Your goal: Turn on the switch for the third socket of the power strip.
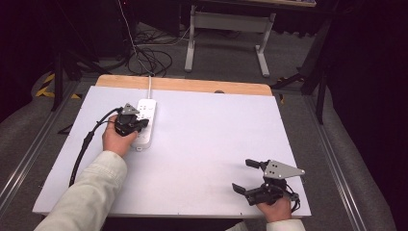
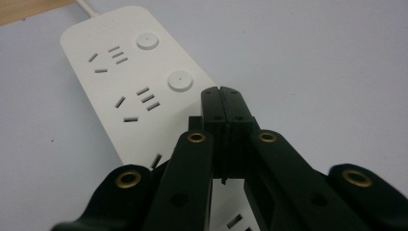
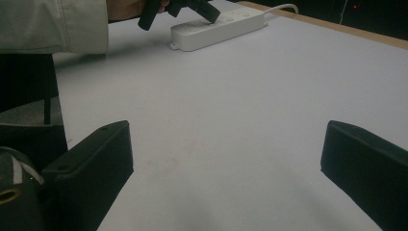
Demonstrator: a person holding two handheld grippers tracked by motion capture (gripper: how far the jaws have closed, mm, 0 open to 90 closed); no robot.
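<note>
A white power strip (image 1: 146, 120) lies on the table's left half, its cord running off the back edge. In the left gripper view the strip (image 2: 125, 77) shows round buttons (image 2: 180, 81) and several sockets. My left gripper (image 2: 222, 92) is shut with nothing between its jaws, and its tips rest over the strip's right edge, just below the second button. In the high view that gripper (image 1: 139, 126) sits on the strip's middle. My right gripper (image 1: 244, 175) stands open near the front right corner, far from the strip (image 3: 216, 29), with bare table between its jaws (image 3: 226, 159).
A white sheet (image 1: 207, 139) covers the table, with a strip of bare wood (image 1: 192, 85) along the back. A black cable (image 1: 84, 144) trails from the left gripper toward the left edge. Beyond the table stand a white desk frame (image 1: 226, 33) and loose floor cables (image 1: 149, 60).
</note>
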